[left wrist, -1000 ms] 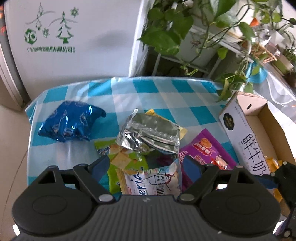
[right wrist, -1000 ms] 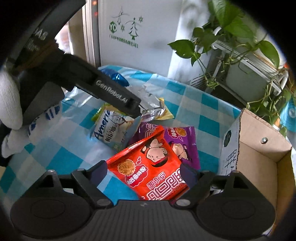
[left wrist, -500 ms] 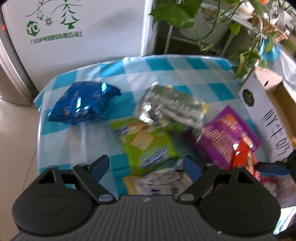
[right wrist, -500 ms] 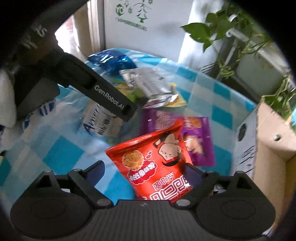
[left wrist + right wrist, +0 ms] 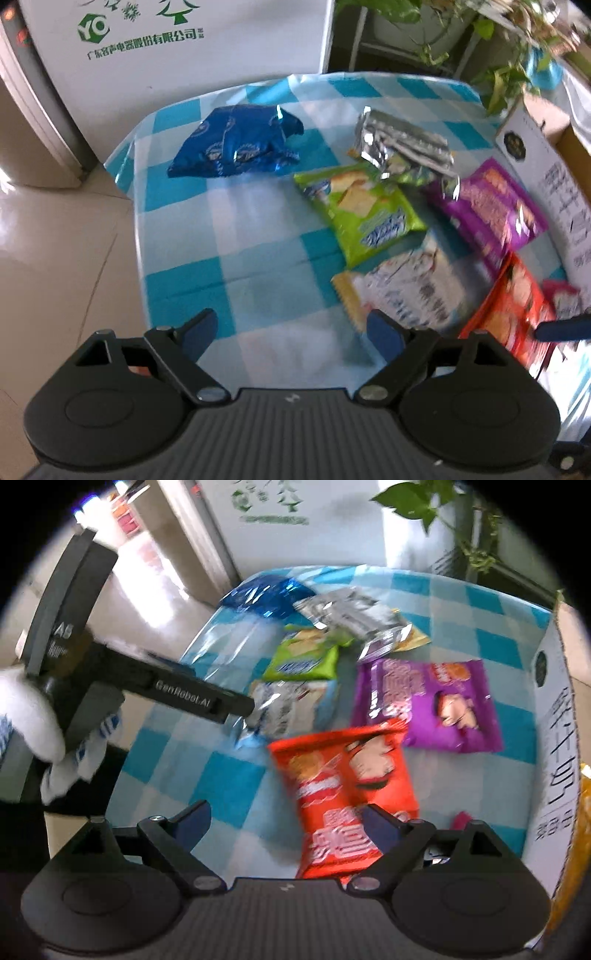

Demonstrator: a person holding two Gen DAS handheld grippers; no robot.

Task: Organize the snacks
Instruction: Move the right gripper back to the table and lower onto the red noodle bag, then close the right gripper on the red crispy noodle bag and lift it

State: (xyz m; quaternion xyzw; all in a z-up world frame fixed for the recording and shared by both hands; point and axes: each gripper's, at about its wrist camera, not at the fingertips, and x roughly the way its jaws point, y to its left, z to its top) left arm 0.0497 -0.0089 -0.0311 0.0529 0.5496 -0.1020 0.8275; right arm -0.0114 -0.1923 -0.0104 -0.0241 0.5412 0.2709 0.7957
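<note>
Several snack packs lie on the blue-checked table (image 5: 229, 229): a blue pack (image 5: 236, 147), a silver pack (image 5: 402, 144), a green pack (image 5: 365, 214), a white pack (image 5: 413, 291), a purple pack (image 5: 491, 210) and a red pack (image 5: 343, 779). My left gripper (image 5: 291, 336) is open and empty above the table's near edge, left of the white pack. My right gripper (image 5: 284, 827) is open with the red pack's lower end between its fingers, not clamped. The left gripper (image 5: 236, 709) also shows in the right wrist view, its tip over the white pack (image 5: 284, 709).
A cardboard box (image 5: 554, 716) with printed characters stands at the table's right edge, a yellow pack (image 5: 583, 812) inside it. A white appliance (image 5: 177, 55) and potted plants (image 5: 498, 44) stand behind the table. Tiled floor (image 5: 55, 258) lies to the left.
My left gripper has pulled back and left, off the white pack, which now lies on the table. My right gripper has risen and drawn back; the red pack has shifted to its right finger.
</note>
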